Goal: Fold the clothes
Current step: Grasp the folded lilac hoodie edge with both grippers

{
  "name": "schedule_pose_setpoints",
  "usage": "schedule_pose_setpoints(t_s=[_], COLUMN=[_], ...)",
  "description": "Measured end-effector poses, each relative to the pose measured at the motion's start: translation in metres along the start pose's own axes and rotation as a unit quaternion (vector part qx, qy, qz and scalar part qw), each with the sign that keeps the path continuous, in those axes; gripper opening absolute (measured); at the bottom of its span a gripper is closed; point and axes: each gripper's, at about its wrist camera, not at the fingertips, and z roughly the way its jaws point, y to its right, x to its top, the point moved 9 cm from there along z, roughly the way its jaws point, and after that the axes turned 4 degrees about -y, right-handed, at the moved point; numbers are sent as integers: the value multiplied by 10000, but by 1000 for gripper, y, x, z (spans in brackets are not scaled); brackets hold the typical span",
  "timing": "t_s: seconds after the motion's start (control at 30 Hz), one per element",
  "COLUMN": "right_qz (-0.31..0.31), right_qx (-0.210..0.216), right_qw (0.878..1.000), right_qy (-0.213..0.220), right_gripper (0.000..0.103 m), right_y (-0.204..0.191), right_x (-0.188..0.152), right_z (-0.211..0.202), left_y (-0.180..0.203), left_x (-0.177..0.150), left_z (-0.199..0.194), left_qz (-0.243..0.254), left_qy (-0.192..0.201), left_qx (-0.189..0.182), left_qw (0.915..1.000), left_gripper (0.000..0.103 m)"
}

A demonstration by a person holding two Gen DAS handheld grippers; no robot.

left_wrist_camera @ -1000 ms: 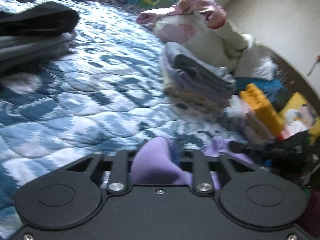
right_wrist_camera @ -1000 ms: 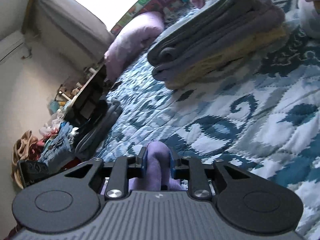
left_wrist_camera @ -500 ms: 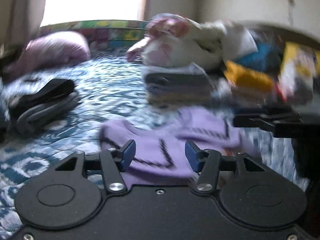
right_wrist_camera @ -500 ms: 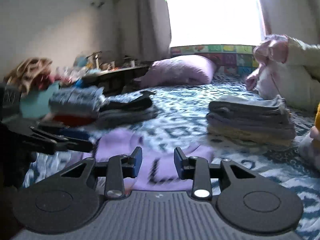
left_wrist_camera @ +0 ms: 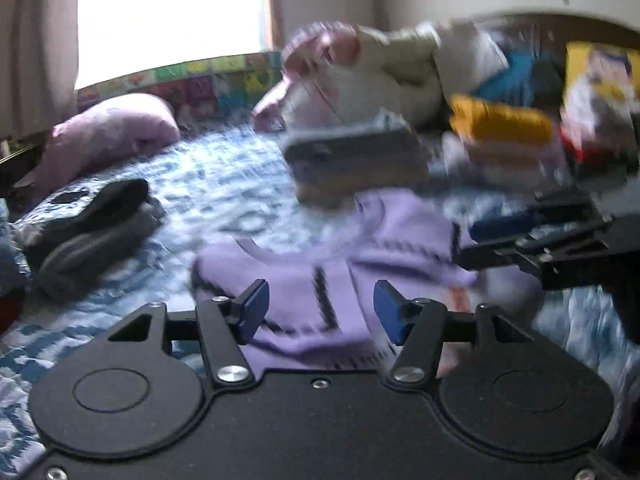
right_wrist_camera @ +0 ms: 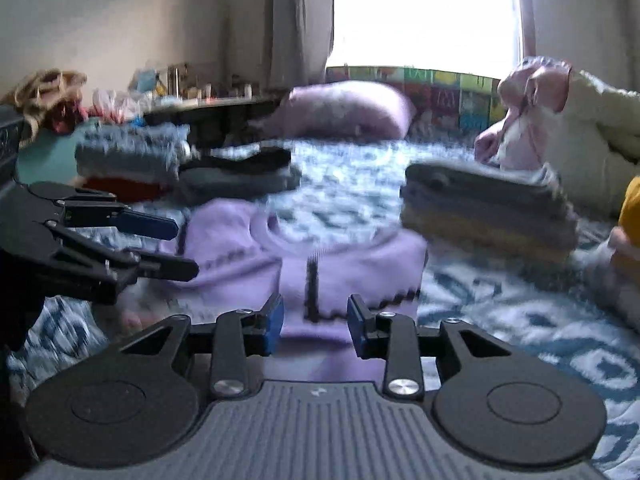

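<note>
Blue-patterned quilt (right_wrist_camera: 540, 320) covers the bed below a bright window (right_wrist_camera: 424, 12).

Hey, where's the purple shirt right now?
The purple shirt lies flat on the blue patterned bedspread, straight ahead of both grippers in both wrist views, with the stack of folded clothes behind it to the right.

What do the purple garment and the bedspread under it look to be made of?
Purple garment: soft matte knit, probably cotton jersey or fleece; it lies limp with rounded folds and dark trim lines. Bedspread: quilted woven cotton by its look, matte, with a blue and white print and puffed stitch lines. Blur hides the weave.
</note>
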Motion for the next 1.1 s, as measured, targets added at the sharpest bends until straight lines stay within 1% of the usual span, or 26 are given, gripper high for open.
schedule_pose_setpoints(t_s=[0.03, 0.13, 0.2, 0.23, 0.3, 0.33, 0.37, 0.4, 0.47, 0.5, 0.63, 0.7, 0.73, 0.77, 0.8, 0.83, 0.87, 0.9, 0.93, 1.0, 1.03, 1.1], right_qz=[-3, -123, -191, -171, -42, 55, 164, 282, 446, 443, 187, 194, 197, 209, 368, 632, 897, 1196, 1518, 2093, 2293, 2641], right_qx=[-16, -107, -170, -195, -195, -210, -207, -162, -107, -102, -128, -175, -198, -222, -250, -204, -157, -90, -24, 97, 135, 217], right_qw=[10000, 9996, 9993, 9995, 9997, 9991, 9979, 9971, 9975, 9974, 9970, 9959, 9953, 9948, 9958, 9958, 9948, 9918, 9873, 9764, 9717, 9622], right_qy=[92, 223, 275, 175, -161, -373, -591, -692, -540, -563, -746, -865, -925, -972, -800, -628, -463, -447, -472, -528, -558, -635], right_gripper=[35, 37, 37, 39, 44, 46, 46, 46, 47, 47, 47, 48, 47, 45, 46, 48, 53, 60, 61, 61, 62, 66], right_y=[0, 2, 4, 8, 15, 20, 25, 29, 33, 33, 26, 25, 24, 23, 25, 29, 32, 36, 43, 54, 57, 62], right_x=[6, 26, 37, 35, 26, 18, 6, -4, -10, -10, -5, -1, 1, 3, 6, 10, 13, 11, 6, -5, -11, -22], right_z=[-3, 2, 7, 16, 44, 59, 73, 82, 85, 87, 91, 84, 80, 75, 60, 44, 27, 18, 11, -1, -5, -8], left_y=[-6, -17, -17, -17, -14, -10, -5, -3, -1, -1, 1, 4, 4, 2, -2, -6, -12, -17, -23, -33, -37, -45], left_x=[7, 21, 17, 11, -9, -20, -27, -28, -28, -27, -27, -23, -19, -12, -3, 0, 3, 3, 0, -6, -10, -19], left_z=[-3, -2, 14, 25, 52, 64, 71, 74, 78, 80, 81, 77, 69, 57, 41, 29, 18, 10, 3, -7, -10, -12], left_qz=[-129, -362, -260, -207, -213, -101, 137, 261, 383, 406, 557, 677, 678, 546, 281, -65, -426, -785, -1143, -1821, -2154, -2769], left_qy=[88, 192, 39, -90, -490, -638, -613, -590, -584, -593, -635, -787, -879, -860, -680, -583, -519, -505, -512, -553, -593, -657], left_qx=[-10, 29, 65, 55, -42, -33, 46, 109, 180, 186, 243, 275, 288, 333, 366, 319, 252, 182, 100, -75, -124, -250], left_qw=[9999, 9992, 9996, 9997, 9986, 9979, 9980, 9979, 9974, 9972, 9961, 9942, 9934, 9942, 9966, 9978, 9974, 9955, 9921, 9817, 9746, 9583], left_gripper=[58, 58, 58, 58, 58, 58, 58, 58, 59, 59, 59, 59, 60, 60, 64, 67, 70, 70, 71, 72, 73, 74])
